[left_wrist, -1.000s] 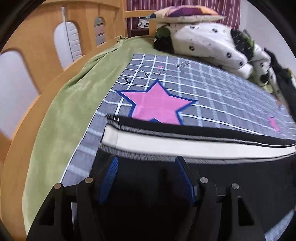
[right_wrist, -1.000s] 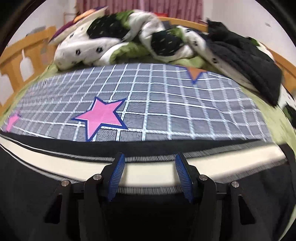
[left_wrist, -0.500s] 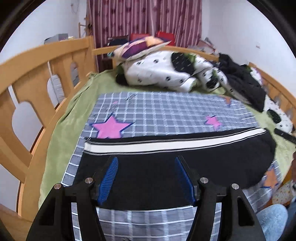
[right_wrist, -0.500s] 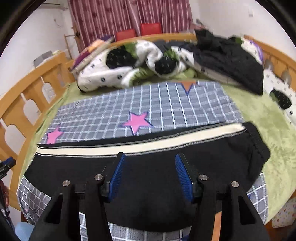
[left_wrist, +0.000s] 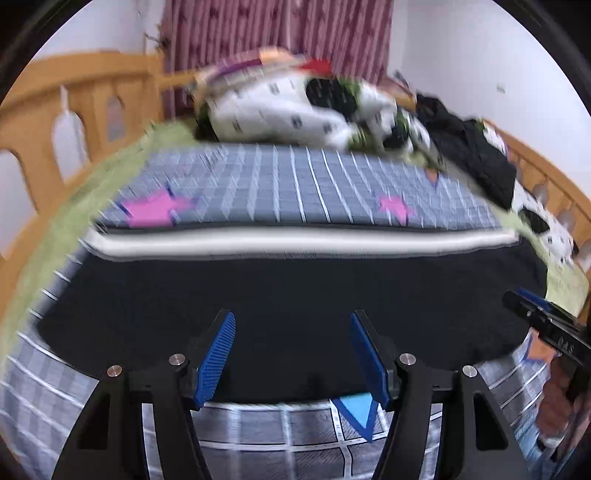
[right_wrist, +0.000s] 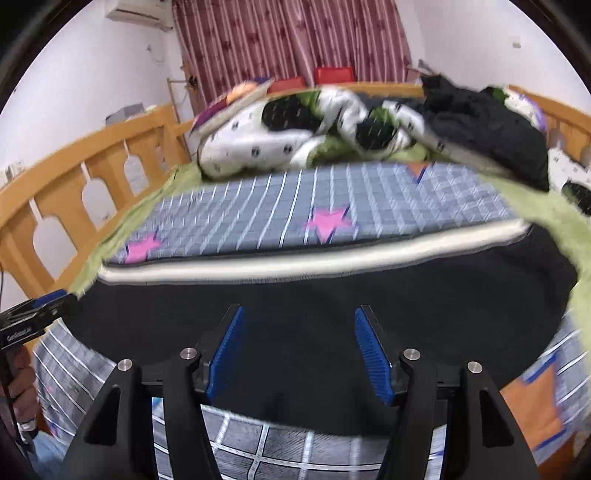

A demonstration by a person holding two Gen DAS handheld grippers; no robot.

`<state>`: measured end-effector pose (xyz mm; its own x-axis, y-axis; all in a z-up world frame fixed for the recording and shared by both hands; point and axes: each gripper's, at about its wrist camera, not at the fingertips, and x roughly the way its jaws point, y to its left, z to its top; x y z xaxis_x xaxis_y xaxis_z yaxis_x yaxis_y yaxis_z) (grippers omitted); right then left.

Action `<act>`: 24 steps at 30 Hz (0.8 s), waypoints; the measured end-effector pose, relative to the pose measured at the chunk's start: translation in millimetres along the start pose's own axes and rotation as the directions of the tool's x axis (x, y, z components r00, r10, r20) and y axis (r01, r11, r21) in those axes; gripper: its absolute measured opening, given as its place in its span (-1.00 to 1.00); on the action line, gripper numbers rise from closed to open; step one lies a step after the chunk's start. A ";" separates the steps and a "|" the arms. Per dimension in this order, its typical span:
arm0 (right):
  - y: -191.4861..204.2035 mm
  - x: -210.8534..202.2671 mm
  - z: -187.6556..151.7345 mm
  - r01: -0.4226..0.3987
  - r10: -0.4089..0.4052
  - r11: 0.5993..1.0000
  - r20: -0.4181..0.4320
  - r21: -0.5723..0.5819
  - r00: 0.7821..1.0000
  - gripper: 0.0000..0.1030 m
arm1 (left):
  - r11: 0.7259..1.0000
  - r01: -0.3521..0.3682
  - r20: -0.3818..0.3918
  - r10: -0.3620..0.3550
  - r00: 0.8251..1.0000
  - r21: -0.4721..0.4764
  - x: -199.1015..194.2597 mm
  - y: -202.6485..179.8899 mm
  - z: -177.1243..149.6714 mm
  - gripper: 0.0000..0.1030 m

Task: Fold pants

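The black pants (left_wrist: 295, 291), edged by a cream stripe (left_wrist: 295, 240) on the far side, are laid flat across the grey checked blanket (left_wrist: 288, 184) on the bed. In the left wrist view the left gripper (left_wrist: 291, 350) is held above them with jaws apart and empty, and a blue triangle (left_wrist: 356, 408) is seen only there. In the right wrist view the right gripper (right_wrist: 297, 347) has jaws just opened wider, nothing between them, and an air conditioner (right_wrist: 142, 13) is shown only there.
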<state>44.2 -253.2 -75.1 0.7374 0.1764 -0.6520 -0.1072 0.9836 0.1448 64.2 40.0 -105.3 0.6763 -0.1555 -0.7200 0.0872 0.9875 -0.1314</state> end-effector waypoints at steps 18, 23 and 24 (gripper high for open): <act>7.8 50.1 -81.3 0.104 -0.107 0.994 -0.102 -0.041 0.989 0.15 | 0.960 -0.263 -0.071 0.257 0.964 -0.101 4.1 163.4 -59.9 0.24; -1.1 40.4 -81.4 0.139 -0.137 0.990 -0.094 0.019 0.986 0.15 | 0.938 -0.203 -0.075 0.190 0.979 -0.281 -14.5 230.2 -74.3 0.22; -0.5 39.2 -82.0 0.152 -0.149 0.988 -0.092 0.020 0.985 0.15 | 0.935 -0.168 -0.067 0.154 0.986 -0.311 -15.8 237.0 -73.2 0.22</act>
<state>18.5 -243.7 -161.7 0.6807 0.0303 -0.7319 0.0193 0.9981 0.0593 20.6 274.6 -174.9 0.6314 -0.0026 -0.7755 -0.2595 0.9416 -0.2144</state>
